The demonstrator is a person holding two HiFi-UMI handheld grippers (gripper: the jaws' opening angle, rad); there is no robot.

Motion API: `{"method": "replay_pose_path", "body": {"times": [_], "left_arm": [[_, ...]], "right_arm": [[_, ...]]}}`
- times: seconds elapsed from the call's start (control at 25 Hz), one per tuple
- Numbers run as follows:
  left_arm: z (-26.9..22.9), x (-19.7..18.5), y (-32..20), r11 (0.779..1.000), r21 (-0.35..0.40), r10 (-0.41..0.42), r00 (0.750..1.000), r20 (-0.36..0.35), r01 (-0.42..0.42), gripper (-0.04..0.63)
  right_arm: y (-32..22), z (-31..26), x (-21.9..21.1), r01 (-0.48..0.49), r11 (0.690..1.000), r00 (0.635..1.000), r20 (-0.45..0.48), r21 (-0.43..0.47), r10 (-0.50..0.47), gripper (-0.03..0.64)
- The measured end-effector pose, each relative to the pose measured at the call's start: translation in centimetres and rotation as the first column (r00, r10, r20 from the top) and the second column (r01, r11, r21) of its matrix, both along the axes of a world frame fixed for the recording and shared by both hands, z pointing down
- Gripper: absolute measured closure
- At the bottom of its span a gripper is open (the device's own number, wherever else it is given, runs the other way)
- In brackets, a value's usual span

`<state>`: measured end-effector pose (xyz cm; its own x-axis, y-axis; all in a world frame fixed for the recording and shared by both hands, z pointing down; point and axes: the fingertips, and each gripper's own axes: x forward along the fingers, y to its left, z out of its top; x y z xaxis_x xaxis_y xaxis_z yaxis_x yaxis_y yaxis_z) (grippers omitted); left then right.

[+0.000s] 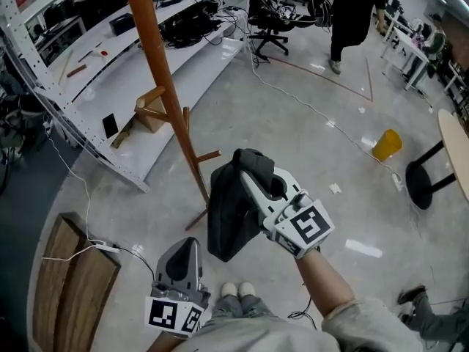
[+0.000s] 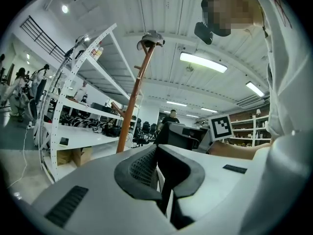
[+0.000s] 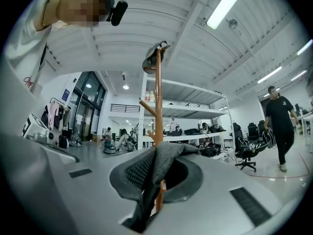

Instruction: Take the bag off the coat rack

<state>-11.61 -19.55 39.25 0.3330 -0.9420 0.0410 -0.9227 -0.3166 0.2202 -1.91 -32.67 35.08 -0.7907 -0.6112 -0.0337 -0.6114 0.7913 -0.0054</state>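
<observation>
Left gripper [image 1: 186,246] low, fingers [image 2: 139,166] pressed together, nothing between. Wooden coat rack [image 1: 156,53] stands just beyond. Dark grey bag [image 1: 229,215] hangs clear of rack's pegs, near pole, fabric pinched between right gripper [image 1: 250,178] fingers [image 3: 133,173].

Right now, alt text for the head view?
Seen from above, the right gripper is shut on a dark bag, which hangs from it beside the pole of a wooden coat rack. The left gripper sits lower left, shut and empty; white shelving runs along the left.
</observation>
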Motion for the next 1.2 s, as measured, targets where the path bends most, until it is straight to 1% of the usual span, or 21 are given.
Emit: {"method": "replay_pose_path", "body": {"times": [0.28, 0.4, 0.56, 0.76, 1.08, 1.2], "left_arm": [[-4.6, 1.3, -0.1, 0.991, 0.127, 0.028, 0.999, 0.029, -0.031, 0.577], [-5.6, 1.2, 0.6, 0.987, 0.159, 0.024, 0.999, 0.04, -0.03, 0.577], [-5.9, 1.4, 1.5, 0.986, 0.163, 0.024, 0.999, 0.028, -0.028, 0.577], [-6.7, 1.9, 2.6, 0.983, 0.18, 0.034, 0.999, 0.03, -0.039, 0.577], [-7.0, 1.9, 4.0, 0.981, 0.191, 0.033, 0.998, 0.053, -0.042, 0.577], [-6.9, 2.0, 4.4, 0.981, 0.19, 0.034, 0.998, 0.054, -0.044, 0.577]], "right_arm": [[5.3, -4.7, 2.0, -0.031, 0.998, 0.999, -0.017, 0.05, 0.031, 0.58], [7.4, -5.8, 3.1, -0.047, 0.997, 0.999, -0.006, 0.058, 0.047, 0.58], [9.7, -7.0, 4.6, -0.062, 0.995, 0.998, 0.002, 0.075, 0.062, 0.58], [11.9, -7.7, 5.7, -0.081, 0.993, 0.997, 0.005, 0.081, 0.081, 0.58], [14.8, -6.5, 5.1, -0.07, 0.995, 0.998, -0.007, 0.071, 0.07, 0.58], [15.7, -5.5, 4.8, -0.055, 0.997, 0.998, 0.002, 0.047, 0.055, 0.58]]}}
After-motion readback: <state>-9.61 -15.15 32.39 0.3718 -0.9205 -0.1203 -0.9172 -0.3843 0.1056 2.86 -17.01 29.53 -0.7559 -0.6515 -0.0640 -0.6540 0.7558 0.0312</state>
